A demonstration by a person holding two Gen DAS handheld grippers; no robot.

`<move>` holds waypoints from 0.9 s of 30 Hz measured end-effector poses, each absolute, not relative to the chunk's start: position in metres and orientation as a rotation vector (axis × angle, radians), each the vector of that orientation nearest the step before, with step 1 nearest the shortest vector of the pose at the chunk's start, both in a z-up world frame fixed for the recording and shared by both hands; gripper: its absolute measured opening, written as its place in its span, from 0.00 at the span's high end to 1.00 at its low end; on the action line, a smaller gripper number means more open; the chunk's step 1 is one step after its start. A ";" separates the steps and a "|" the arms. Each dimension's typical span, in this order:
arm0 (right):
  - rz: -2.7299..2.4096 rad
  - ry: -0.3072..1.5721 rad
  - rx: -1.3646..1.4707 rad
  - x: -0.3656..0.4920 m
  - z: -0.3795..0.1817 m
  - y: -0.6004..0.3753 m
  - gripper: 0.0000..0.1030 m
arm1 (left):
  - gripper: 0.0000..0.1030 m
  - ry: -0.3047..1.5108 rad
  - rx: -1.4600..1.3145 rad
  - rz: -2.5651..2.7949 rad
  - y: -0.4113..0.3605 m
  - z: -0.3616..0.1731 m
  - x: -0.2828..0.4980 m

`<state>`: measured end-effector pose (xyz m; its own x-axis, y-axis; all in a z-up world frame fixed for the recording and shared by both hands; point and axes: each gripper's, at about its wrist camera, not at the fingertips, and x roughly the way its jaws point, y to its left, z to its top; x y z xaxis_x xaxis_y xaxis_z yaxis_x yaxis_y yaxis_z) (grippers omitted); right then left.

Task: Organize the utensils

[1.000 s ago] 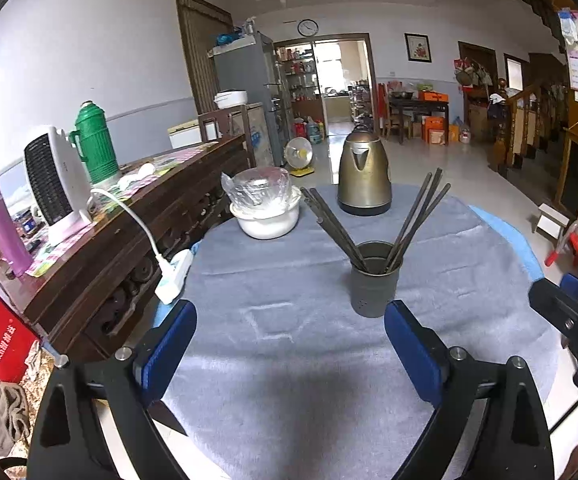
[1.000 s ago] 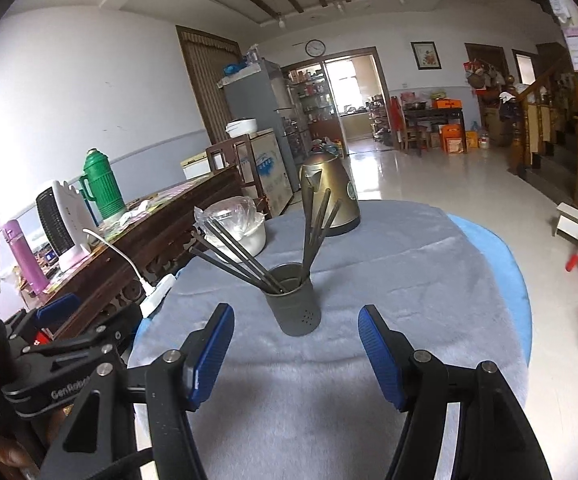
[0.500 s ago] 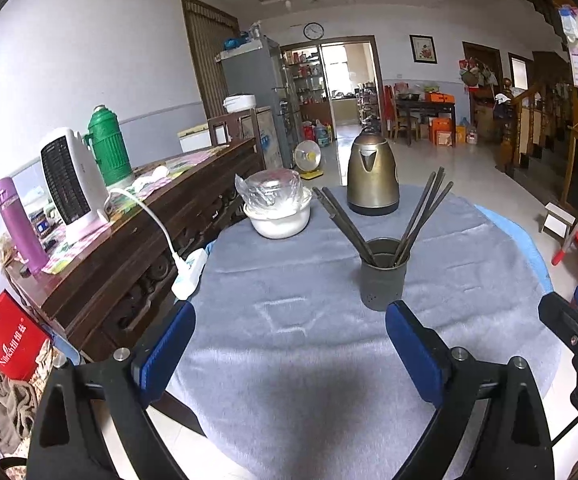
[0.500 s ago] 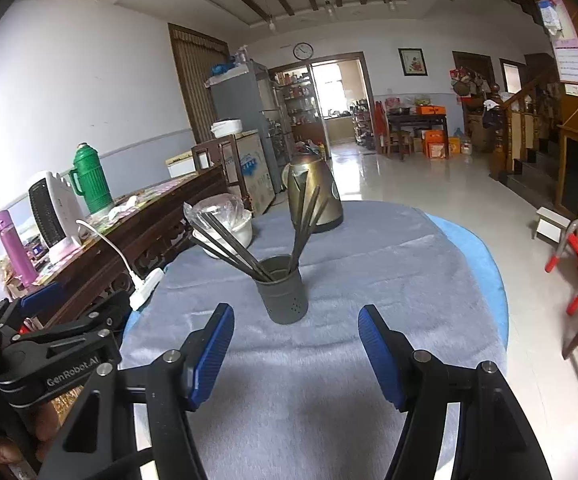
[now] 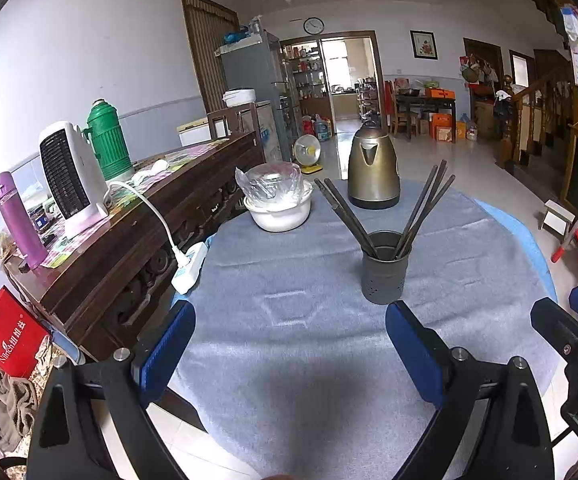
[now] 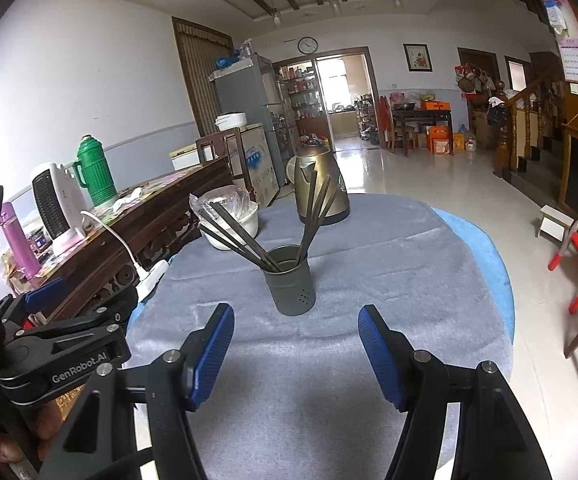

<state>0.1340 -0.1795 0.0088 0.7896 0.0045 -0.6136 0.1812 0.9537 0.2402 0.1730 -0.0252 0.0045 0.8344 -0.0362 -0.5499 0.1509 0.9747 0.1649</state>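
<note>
Grey cloth (image 5: 289, 320) covers table. Kettle (image 5: 373, 174) at 12 o'clock; white bowl (image 5: 279, 216) at 11 o'clock; heater (image 5: 69, 176), green flask (image 5: 107, 140) at 10 o'clock.

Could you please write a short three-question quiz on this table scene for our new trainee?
1. True or false: the chopsticks all stand in the holder.
2. What stands behind the holder, farther from the grippers? A) kettle B) green flask C) red chair
3. Fill in: both the left gripper and the right gripper are ____, with nothing between the fingers.

Key
1. True; they lean in two bunches, none lies on the cloth.
2. A, the kettle, beside the bowl.
3. open
</note>
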 end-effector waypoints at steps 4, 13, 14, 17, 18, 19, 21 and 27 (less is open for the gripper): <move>-0.096 0.654 0.285 0.134 0.009 -0.177 0.33 | 0.07 0.582 0.196 -0.094 -0.022 0.004 0.174; -0.084 0.654 0.278 0.136 0.011 -0.171 0.33 | 0.07 0.583 0.188 -0.083 -0.012 0.005 0.175; -0.083 0.653 0.277 0.136 0.012 -0.171 0.33 | 0.07 0.581 0.187 -0.081 -0.011 0.006 0.175; -0.087 0.650 0.273 0.136 0.013 -0.168 0.33 | 0.07 0.578 0.185 -0.074 -0.008 0.006 0.174; -0.086 0.652 0.271 0.136 0.013 -0.168 0.33 | 0.07 0.578 0.182 -0.074 -0.007 0.006 0.174; -0.086 0.652 0.268 0.137 0.014 -0.167 0.33 | 0.07 0.579 0.180 -0.072 -0.006 0.007 0.174; -0.088 0.650 0.262 0.137 0.014 -0.165 0.33 | 0.07 0.578 0.176 -0.070 -0.004 0.007 0.174; -0.085 0.655 0.263 0.137 0.014 -0.164 0.33 | 0.07 0.581 0.169 -0.066 0.001 0.006 0.175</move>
